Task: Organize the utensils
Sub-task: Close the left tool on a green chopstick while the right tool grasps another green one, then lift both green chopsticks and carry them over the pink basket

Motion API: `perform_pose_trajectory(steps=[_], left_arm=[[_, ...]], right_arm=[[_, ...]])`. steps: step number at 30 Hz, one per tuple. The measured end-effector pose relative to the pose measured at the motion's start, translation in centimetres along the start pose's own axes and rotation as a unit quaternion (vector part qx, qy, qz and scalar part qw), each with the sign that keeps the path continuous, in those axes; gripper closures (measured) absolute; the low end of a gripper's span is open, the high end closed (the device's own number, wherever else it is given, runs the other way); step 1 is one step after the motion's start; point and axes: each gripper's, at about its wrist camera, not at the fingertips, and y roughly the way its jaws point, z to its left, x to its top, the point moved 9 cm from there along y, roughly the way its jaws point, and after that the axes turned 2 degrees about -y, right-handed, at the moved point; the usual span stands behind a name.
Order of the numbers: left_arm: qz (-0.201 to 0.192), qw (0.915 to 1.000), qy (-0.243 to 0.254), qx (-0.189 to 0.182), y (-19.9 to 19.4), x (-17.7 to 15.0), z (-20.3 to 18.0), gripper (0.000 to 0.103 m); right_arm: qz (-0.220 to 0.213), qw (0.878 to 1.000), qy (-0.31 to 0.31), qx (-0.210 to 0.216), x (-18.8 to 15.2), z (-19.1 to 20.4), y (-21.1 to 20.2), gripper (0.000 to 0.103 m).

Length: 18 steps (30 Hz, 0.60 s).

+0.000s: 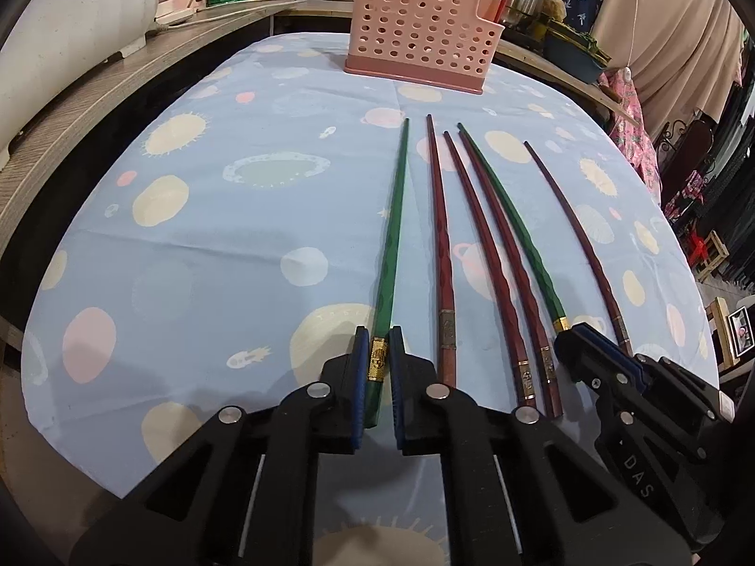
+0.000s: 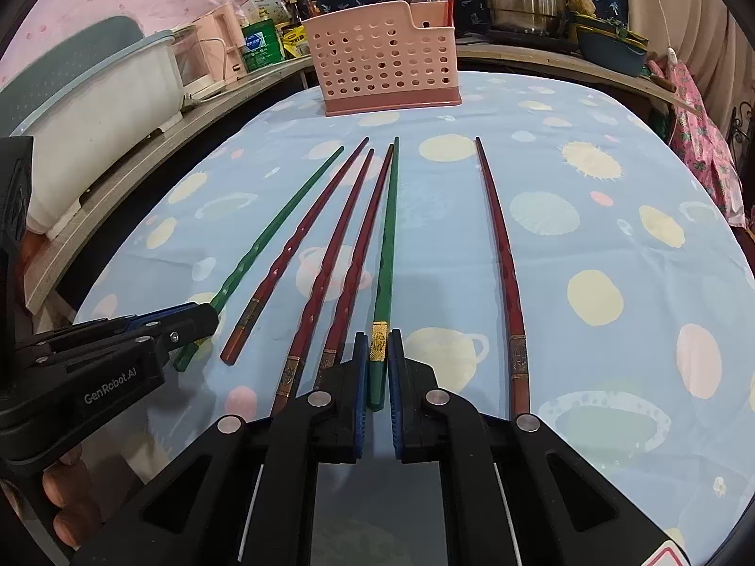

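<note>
Blue rubber pads of my left gripper (image 1: 377, 353) are closed on the thick end of a green chopstick (image 1: 394, 236), pinching it at its gold band; the shaft runs straight ahead from between the pads, lying on the patterned blue tablecloth (image 1: 212, 259); my right gripper (image 2: 377, 353) is likewise clamped on the second green chopstick (image 2: 389, 236), pads at either side of its gold band, butt end showing between the fingers; no gap visible between pads and stick in either view. Between my two grippers lie three red chopsticks (image 2: 330, 254), roughly parallel, tips pointing away; a fourth red chopstick (image 2: 500, 254) lies apart, to the outer side of my right jaws. Pink perforated utensil holder (image 2: 384, 66) stands upright at the far edge of the cloth, well ahead of both jaws, beyond all the tips.
</note>
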Motion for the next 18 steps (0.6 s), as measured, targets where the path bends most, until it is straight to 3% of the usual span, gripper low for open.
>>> perform_pose_trajectory(steps=[9, 18], left_arm=[[-0.007, 0.9998, -0.015, -0.009, -1.9, 0.7, 0.5, 0.096], [-0.061, 0.9973, -0.033, -0.022, -7.4, 5.5, 1.3, 0.096]], right_arm=[[-0.039, 0.999, 0.018, 0.001, 2.0, -1.2, -3.4, 0.096], [-0.131, 0.990, 0.044, 0.001, 8.5, -3.7, -10.0, 0.096]])
